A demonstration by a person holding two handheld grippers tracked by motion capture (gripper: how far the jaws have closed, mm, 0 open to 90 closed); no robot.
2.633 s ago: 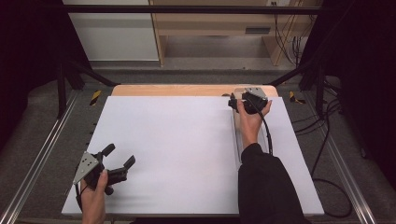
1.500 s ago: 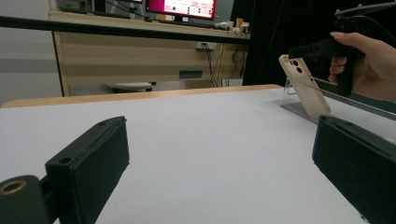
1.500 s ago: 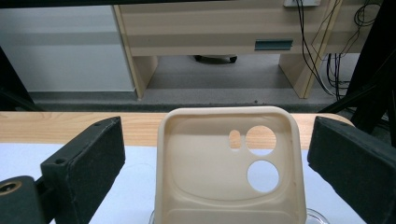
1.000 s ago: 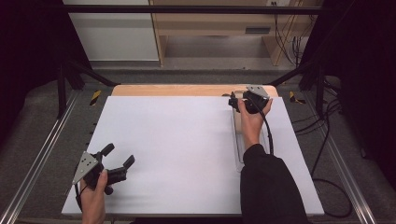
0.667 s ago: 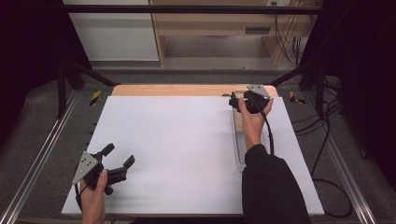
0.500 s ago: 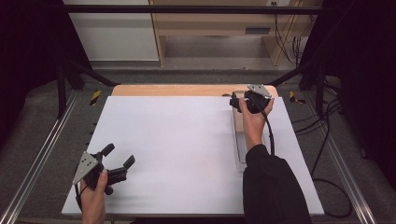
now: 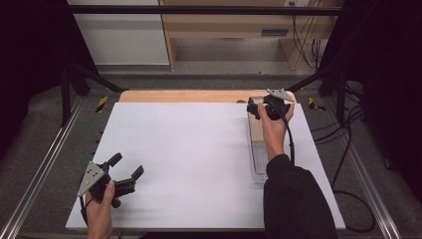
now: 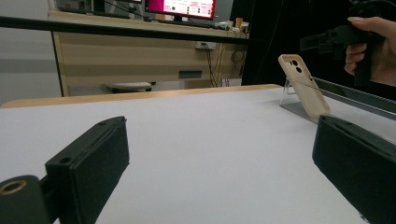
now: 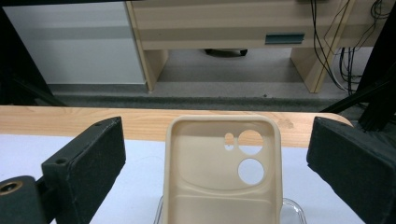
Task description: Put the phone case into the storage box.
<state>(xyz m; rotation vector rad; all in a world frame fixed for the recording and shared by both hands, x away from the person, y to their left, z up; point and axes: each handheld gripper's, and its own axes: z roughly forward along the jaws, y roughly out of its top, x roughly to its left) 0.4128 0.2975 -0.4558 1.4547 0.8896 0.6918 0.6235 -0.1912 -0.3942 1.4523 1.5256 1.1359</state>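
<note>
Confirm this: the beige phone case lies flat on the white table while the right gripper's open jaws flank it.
Not flat. The right gripper view shows the beige phone case propped upright on a clear stand, the right gripper open around it without touching.

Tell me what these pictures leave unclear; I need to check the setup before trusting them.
- Beige silicone phone case: bottom cut off by the right gripper view's lower edge.
- Clear plastic stand: front hidden behind the case in the left gripper view.
- Case in the high view: covered by the right gripper.
</note>
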